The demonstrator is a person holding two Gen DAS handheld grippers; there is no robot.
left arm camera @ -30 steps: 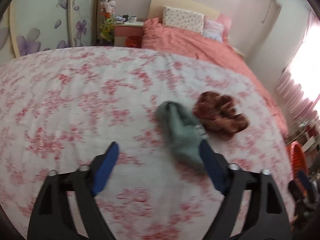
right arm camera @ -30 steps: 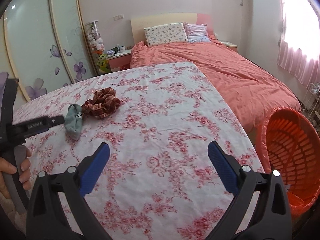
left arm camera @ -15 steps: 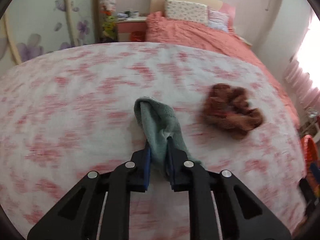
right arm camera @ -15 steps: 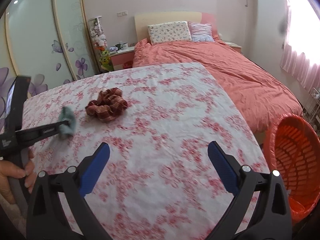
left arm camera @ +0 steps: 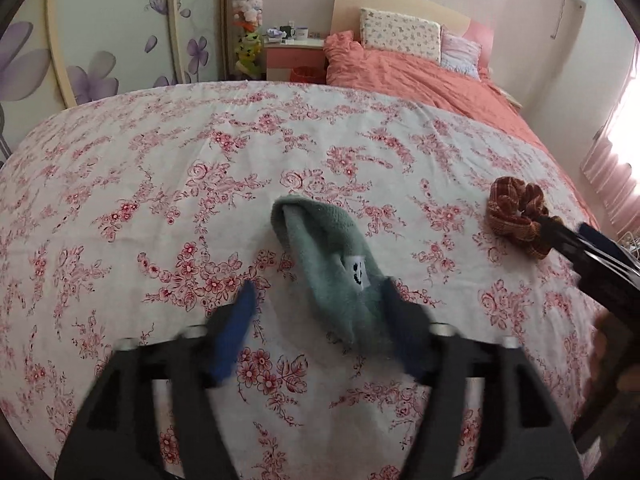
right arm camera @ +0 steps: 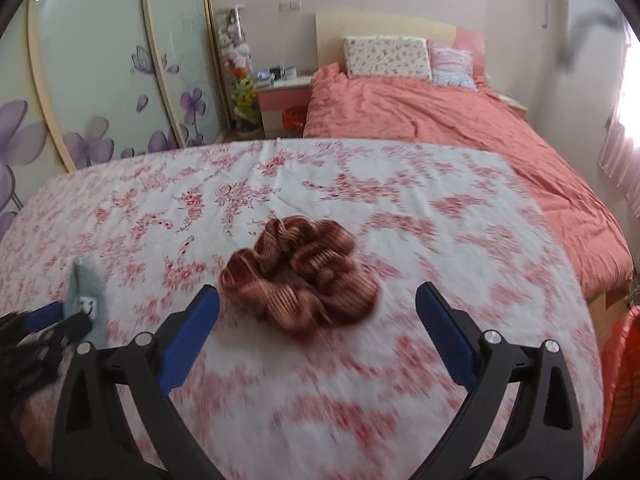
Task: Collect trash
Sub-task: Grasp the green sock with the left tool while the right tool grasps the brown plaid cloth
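Note:
A grey-green sock (left arm camera: 332, 264) with a small white tag lies on the floral sheet (left arm camera: 160, 184). My left gripper (left arm camera: 320, 300) is open, its blue fingers either side of the sock's near end. A brown plaid scrunchie (right arm camera: 300, 272) lies to the sock's right, also in the left wrist view (left arm camera: 518, 220). My right gripper (right arm camera: 318, 304) is open just short of the scrunchie, fingers wide. The sock also shows in the right wrist view (right arm camera: 86, 300) at the left.
An orange basket (right arm camera: 618, 384) stands at the right past the sheet's edge. A bed with a salmon duvet (right arm camera: 460, 120) lies beyond. A nightstand (left arm camera: 294, 56) and flowered wardrobe doors (right arm camera: 100, 80) stand at the back left.
My left gripper, shut on the sock half a second ago, has opened and the sock lies on the sheet. My right gripper has moved left and forward to the scrunchie.

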